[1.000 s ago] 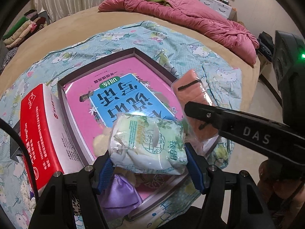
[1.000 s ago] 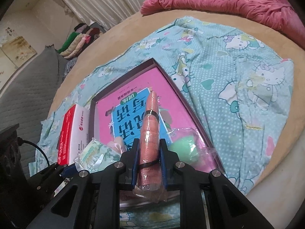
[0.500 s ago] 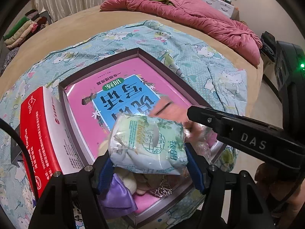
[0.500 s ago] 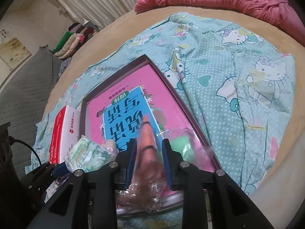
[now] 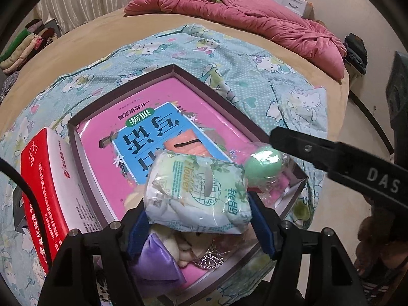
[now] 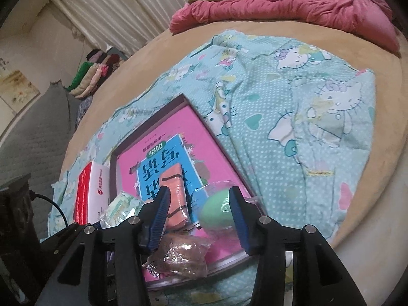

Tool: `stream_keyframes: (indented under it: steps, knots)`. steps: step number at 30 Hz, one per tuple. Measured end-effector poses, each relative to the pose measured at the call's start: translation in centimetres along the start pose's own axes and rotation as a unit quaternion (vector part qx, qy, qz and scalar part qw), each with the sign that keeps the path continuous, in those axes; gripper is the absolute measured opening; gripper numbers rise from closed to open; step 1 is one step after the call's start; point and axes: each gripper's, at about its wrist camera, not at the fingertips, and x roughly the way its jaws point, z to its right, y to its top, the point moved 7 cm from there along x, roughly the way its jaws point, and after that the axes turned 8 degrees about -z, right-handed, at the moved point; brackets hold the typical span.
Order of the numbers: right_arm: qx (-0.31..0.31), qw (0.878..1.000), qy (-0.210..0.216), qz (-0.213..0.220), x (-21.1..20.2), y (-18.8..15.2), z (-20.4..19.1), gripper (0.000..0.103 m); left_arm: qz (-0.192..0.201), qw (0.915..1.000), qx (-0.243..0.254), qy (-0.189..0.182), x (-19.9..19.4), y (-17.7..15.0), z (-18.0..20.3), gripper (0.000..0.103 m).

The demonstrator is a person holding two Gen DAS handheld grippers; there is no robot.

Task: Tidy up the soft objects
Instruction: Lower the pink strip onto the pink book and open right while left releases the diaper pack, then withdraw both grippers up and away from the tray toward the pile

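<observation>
Left gripper (image 5: 199, 219) clamped on tissue pack (image 5: 197, 196), blue pads pressing both sides, pack held above near end of shallow box (image 5: 211, 86). Right gripper (image 6: 199, 214) released, jaws just been opening, nothing pinched between pads. Orange rolled cloth (image 6: 174, 199) with black bands lying free on pink-and-blue book (image 6: 163, 163) inside box, just past right gripper's left pad. Green egg-shaped item (image 6: 216, 211) in clear wrap at near right corner of box, next to right pad; touching or not, cannot tell. Crinkled clear bag of brownish stuff (image 6: 183, 257) at near edge of box, below gripper. Purple satin pouch (image 5: 155, 260) and cream plush (image 5: 176, 244) under tissue pack. Red-and-white carton (image 5: 48, 191) standing just left of box on cartoon-cat sheet (image 5: 293, 97). Pink quilt (image 5: 255, 17) at far side of bed.
</observation>
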Motion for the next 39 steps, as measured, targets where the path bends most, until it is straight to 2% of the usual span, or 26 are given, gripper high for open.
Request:
stream_keyframes:
  steps: [9,17,28,39]
  knots:
    - [0.012,1.000,0.004,0.007,-1.1,-0.1,0.5,0.050,-0.005,0.9999,-0.009,-0.005,0.1,0.2,0.1,0.079]
    - [0.020,1.000,0.004,0.014,-2.1,-0.1,0.7,0.058,-0.003,0.9999,-0.014,-0.010,-0.3,0.1,0.0,0.079]
    - [0.021,1.000,-0.004,0.022,-3.3,-0.2,0.3,0.073,0.026,0.9995,-0.017,0.008,-3.2,-0.2,-0.4,0.083]
    - [0.015,0.999,-0.017,0.023,-4.2,-0.9,-1.0,0.078,0.041,0.9985,-0.035,0.011,-6.2,-1.6,-1.3,0.087]
